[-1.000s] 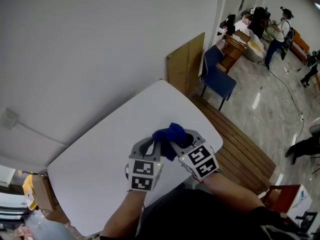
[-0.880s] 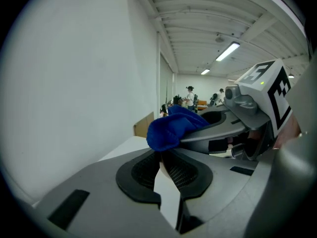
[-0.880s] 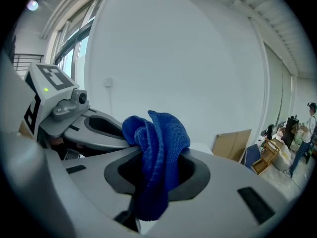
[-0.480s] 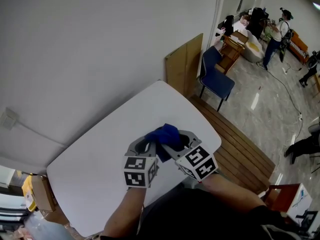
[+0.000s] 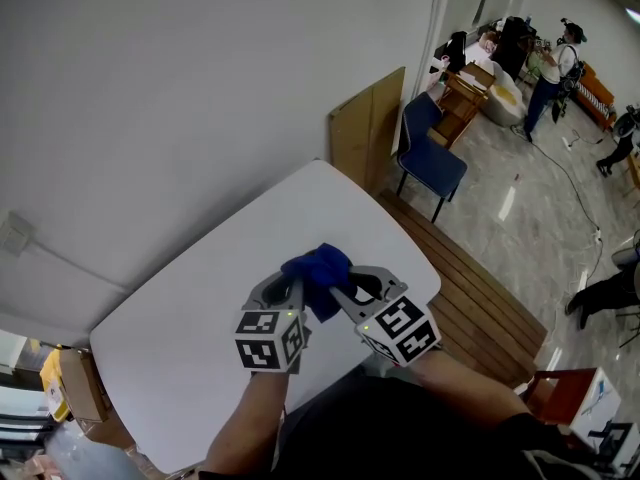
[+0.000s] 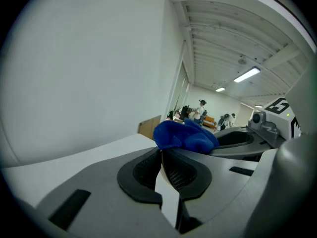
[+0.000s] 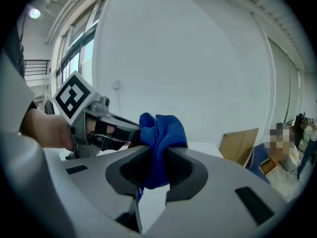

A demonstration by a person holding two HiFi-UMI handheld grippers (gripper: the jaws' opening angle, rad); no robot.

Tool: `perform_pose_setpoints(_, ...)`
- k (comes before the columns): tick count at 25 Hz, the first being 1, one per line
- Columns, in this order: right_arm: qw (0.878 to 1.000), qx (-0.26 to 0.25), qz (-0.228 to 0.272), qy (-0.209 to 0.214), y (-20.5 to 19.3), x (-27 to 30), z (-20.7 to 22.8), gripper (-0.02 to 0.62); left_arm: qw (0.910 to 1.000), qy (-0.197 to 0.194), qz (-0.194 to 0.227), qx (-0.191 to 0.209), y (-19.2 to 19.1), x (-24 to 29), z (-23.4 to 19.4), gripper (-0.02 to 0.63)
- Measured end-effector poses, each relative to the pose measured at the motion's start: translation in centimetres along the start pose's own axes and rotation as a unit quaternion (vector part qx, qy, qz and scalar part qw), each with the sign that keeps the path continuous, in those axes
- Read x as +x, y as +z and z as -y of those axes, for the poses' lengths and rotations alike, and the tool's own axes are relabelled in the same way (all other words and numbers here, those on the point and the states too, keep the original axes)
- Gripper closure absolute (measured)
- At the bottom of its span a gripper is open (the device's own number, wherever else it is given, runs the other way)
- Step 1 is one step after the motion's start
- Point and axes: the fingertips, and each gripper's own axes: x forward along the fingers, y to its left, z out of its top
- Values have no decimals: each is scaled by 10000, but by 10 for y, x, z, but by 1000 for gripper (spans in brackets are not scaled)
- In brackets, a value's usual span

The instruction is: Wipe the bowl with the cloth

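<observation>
A blue cloth [image 5: 315, 268] hangs bunched above the white table [image 5: 200, 298], held between both grippers. My right gripper [image 5: 345, 290] is shut on it; in the right gripper view the blue cloth [image 7: 161, 133] fills the gap between the pads of the right gripper [image 7: 153, 155]. My left gripper [image 5: 296, 288] has just been closing, and its jaws now meet with an edge of the blue cloth [image 6: 185, 135] pinched at the tips of the left gripper [image 6: 161, 152]. No bowl shows in any view.
A blue chair [image 5: 430, 148] and a leaning wooden board [image 5: 370, 133] stand past the table's far corner. A slatted wooden platform [image 5: 490, 288] runs along its right side. A cardboard box [image 5: 75, 383] sits at the left. People stand far off at top right.
Both grippers and the cloth have drifted a little to the left. The left gripper has rolled, so its marker cube now shows a different face.
</observation>
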Motion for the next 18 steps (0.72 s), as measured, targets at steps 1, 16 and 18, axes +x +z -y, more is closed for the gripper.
perform_pose_setpoints(1,10000,-60,-44,34,0,3,-2,520,10000,-42,27,63,2,-1,5,577)
perform_pose_setpoints(16,9968,-474,-482,421,-4,17,-30,535,9984,105,363,421,19,-9,10,575)
perform_pose_setpoints(18,9953,-659,-560,430,-6,15,-30,537,9984,148,379,386,21,-11,5,575)
